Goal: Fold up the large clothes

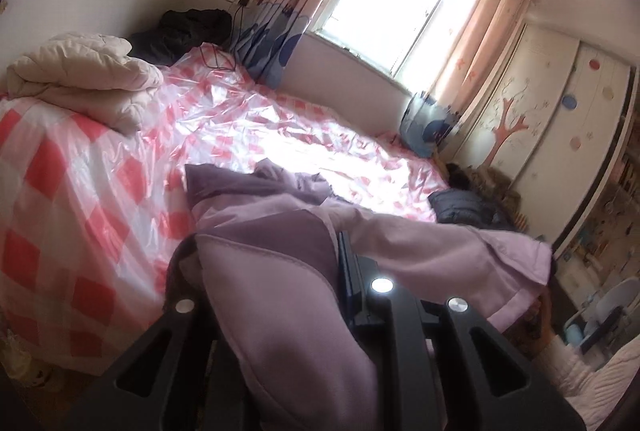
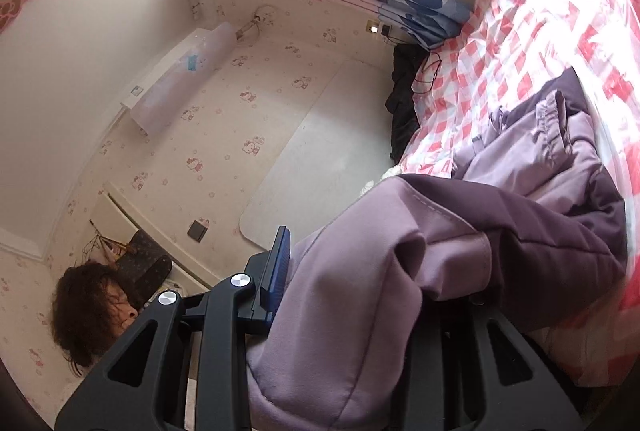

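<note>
The soft, thick lilac fleece garment [image 1: 288, 295] is clamped by the left gripper [image 1: 272, 263] and right gripper [image 2: 360, 271]; floppy and bulky, it is best held at the hems.

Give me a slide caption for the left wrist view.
Left gripper clamps a fold of the lilac garment above the pink-checked bed.

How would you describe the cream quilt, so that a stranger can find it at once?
Start at the bed with the red-and-white checked cover under the window. At its end away from the wardrobe lies the folded cream quilt. It is pale and puffy; the dark clothes behind it are black, and the purple garment is in the grippers.
</note>
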A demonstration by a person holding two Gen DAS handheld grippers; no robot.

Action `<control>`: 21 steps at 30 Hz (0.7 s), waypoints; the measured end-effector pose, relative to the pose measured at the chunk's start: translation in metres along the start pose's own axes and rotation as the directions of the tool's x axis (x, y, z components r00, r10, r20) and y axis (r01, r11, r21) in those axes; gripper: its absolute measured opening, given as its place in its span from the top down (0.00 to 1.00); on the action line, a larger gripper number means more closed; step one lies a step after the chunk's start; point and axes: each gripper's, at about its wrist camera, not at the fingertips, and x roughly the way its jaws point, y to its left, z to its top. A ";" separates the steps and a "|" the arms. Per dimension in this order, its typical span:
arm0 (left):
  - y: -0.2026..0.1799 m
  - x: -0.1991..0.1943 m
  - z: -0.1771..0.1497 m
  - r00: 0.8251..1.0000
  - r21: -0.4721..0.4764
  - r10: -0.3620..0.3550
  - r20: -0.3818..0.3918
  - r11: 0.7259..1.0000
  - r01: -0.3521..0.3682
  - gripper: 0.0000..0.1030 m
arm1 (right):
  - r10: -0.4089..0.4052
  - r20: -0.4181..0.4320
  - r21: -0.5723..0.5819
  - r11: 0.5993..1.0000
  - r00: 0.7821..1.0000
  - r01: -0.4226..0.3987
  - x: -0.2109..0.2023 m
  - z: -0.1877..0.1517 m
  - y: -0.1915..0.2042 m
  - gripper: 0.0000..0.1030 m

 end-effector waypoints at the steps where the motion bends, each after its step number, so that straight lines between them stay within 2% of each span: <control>1: 0.006 0.003 0.005 1.000 -0.032 -0.026 0.009 0.999 0.027 0.83 | 0.002 0.009 0.003 1.000 1.000 -0.003 0.003 0.005 -0.001 0.70; 4: 0.017 0.012 0.017 0.998 -0.092 -0.063 0.031 0.994 0.066 0.83 | 0.006 0.029 0.005 1.000 1.000 -0.006 0.014 0.019 -0.006 0.70; 8: 0.025 0.028 0.031 0.997 -0.117 -0.072 0.035 0.990 0.076 0.83 | 0.005 0.042 0.013 1.000 0.999 -0.006 0.028 0.039 -0.016 0.70; 14: 0.059 0.071 0.066 0.990 -0.264 -0.136 0.029 0.954 0.139 0.83 | -0.038 0.055 0.061 0.998 0.998 0.035 0.058 0.086 -0.045 0.70; 19: 0.076 0.116 0.108 0.991 -0.295 -0.118 0.059 0.946 0.131 0.83 | -0.072 0.074 0.068 0.995 0.995 0.067 0.093 0.132 -0.069 0.70; 21: 0.092 0.142 0.120 0.992 -0.335 -0.110 0.056 0.934 0.122 0.83 | -0.114 0.077 0.080 0.991 0.990 0.108 0.108 0.151 -0.087 0.70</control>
